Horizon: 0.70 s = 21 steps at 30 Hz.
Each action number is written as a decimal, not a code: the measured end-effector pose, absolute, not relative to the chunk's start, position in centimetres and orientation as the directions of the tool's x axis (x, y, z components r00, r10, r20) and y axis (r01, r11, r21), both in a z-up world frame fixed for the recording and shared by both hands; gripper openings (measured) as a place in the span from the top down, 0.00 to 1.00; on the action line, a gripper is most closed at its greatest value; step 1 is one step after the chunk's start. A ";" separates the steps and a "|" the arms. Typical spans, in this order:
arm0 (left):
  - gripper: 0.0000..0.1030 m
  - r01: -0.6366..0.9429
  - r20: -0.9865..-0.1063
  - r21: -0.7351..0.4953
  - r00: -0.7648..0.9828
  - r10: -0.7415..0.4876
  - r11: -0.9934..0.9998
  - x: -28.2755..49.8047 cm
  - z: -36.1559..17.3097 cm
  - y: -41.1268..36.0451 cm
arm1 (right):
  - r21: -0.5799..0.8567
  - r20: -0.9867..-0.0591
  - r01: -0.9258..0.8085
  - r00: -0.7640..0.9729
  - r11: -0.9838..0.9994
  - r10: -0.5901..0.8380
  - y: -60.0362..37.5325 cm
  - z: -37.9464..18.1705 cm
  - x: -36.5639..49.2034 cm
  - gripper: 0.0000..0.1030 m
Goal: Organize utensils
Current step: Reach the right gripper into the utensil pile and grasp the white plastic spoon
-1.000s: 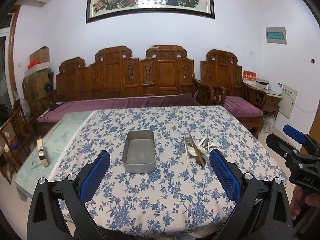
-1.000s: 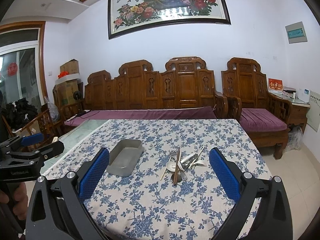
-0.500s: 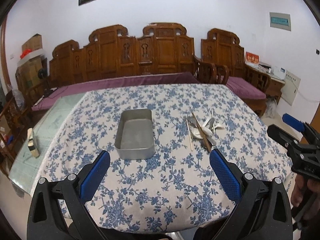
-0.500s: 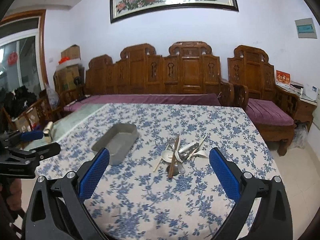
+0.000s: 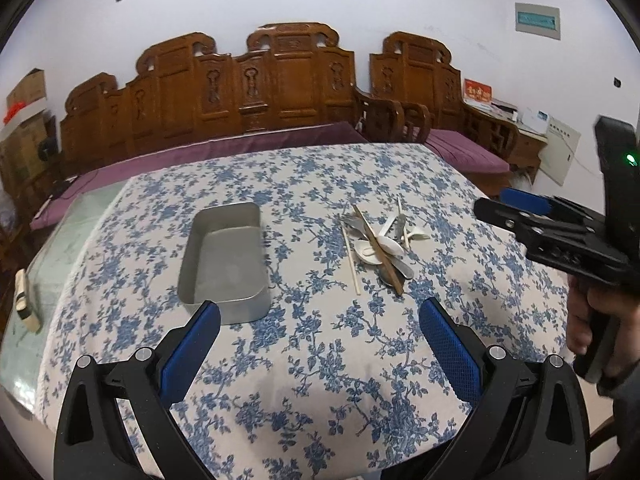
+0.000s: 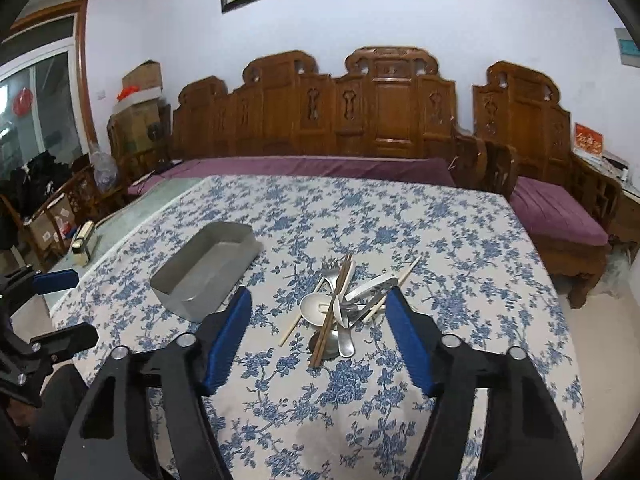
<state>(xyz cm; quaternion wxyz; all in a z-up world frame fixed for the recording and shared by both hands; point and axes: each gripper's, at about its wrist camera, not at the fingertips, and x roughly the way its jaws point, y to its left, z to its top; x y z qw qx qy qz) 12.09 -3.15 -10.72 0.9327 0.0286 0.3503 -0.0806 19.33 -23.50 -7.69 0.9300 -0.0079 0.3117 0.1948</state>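
Note:
An empty grey metal tray [image 5: 224,258] [image 6: 204,266] stands on a table with a blue-flowered cloth [image 5: 304,360] [image 6: 360,220]. To its right lies a pile of utensils [image 5: 378,242] [image 6: 344,306]: metal fork and spoons, white spoons, brown and pale chopsticks. My left gripper [image 5: 320,312] is open and empty above the table's near part, in front of the tray. My right gripper [image 6: 320,302] is open and empty, with the utensil pile showing between its fingers, a little beyond the tips. The right gripper also shows in the left wrist view [image 5: 520,208].
A carved wooden bench with purple cushions [image 5: 224,148] [image 6: 320,168] runs behind the table. A glass-topped side table [image 5: 60,240] with a small block on it stands at the left. Boxes are stacked at the far left [image 6: 138,100].
Both grippers have moved forward and lower over the table. The right gripper has closed in on the utensil pile and its jaws have narrowed somewhat. Nothing on the table has moved.

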 end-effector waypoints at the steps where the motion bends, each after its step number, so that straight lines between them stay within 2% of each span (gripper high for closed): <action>1: 0.06 0.175 -0.663 -0.006 0.736 -0.135 0.985 12.4 -11.0 -3.2 | 0.101 -0.592 -0.373 0.722 0.922 0.357 -23.3 -8.1 19.9 0.35; 6: 0.06 0.197 -0.682 -0.002 0.717 -0.145 0.980 13.8 -12.3 -3.7 | 0.101 -0.660 -0.423 0.649 0.901 0.379 -22.1 -11.0 23.3 0.46; 14: 0.06 0.231 -0.709 -0.021 0.683 -0.177 0.973 15.1 -14.0 -4.1 | 0.106 -0.768 -0.453 0.528 0.885 0.363 -20.1 -16.7 29.6 0.48; 19: 0.13 0.235 -0.733 -0.028 0.656 -0.179 0.972 16.6 -15.2 -4.2 | 0.105 -0.821 -0.473 0.454 0.875 0.345 -19.6 -19.3 32.5 0.62; 21: 0.15 0.237 -0.742 -0.029 0.646 -0.180 0.971 17.1 -15.7 -4.3 | 0.114 -0.832 -0.480 0.433 0.870 0.348 -19.5 -19.9 33.0 0.65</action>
